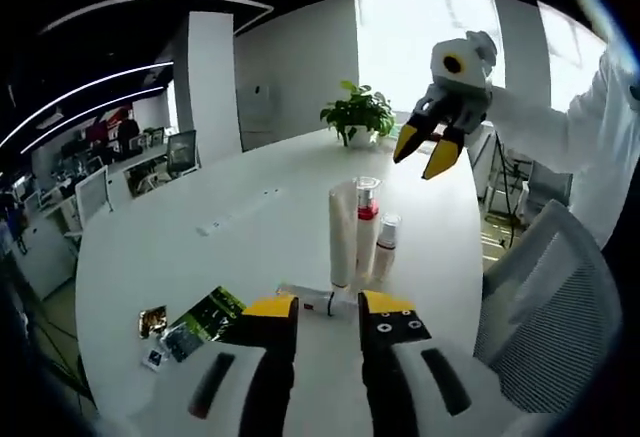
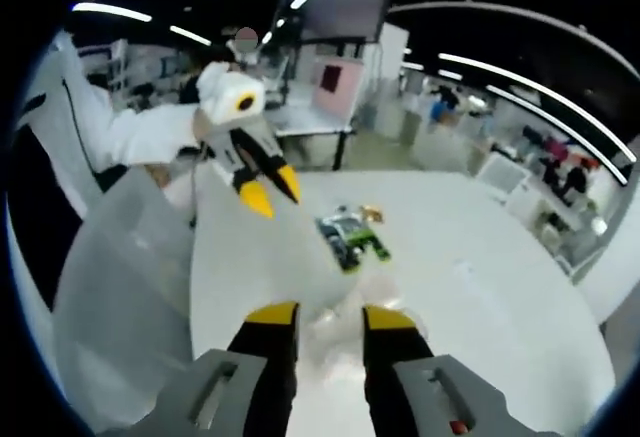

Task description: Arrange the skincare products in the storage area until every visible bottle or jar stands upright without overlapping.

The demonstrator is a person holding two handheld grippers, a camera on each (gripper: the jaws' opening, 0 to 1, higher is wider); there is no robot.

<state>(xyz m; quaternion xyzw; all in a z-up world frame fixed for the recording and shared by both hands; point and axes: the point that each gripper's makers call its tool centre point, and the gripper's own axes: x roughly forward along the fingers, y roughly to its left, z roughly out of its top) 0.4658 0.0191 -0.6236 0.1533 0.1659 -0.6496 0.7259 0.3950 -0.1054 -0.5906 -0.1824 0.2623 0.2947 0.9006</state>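
Three skincare products stand close together on the white table point(image 1: 180, 247): a tall white tube point(image 1: 342, 235), a bottle with a red band and clear cap point(image 1: 368, 219), and a small white bottle point(image 1: 386, 247). A slim bottle point(image 1: 318, 303) lies flat in front of them, just beyond my left gripper point(image 1: 330, 307), which is open and empty. My right gripper point(image 1: 428, 149) hangs open above and behind the standing group. In the right gripper view my right gripper point(image 2: 330, 317) is open over blurred pale shapes, and the left gripper point(image 2: 270, 189) hovers above the table point(image 2: 480, 287).
Dark green sachets point(image 1: 205, 319) point(image 2: 350, 237) and a small gold packet point(image 1: 152, 320) lie on the table's left part. A potted plant point(image 1: 358, 112) stands at the far edge. A mesh chair point(image 1: 555, 297) point(image 2: 130, 287) sits beside the table. A white sleeve point(image 1: 590, 117) holds the right gripper.
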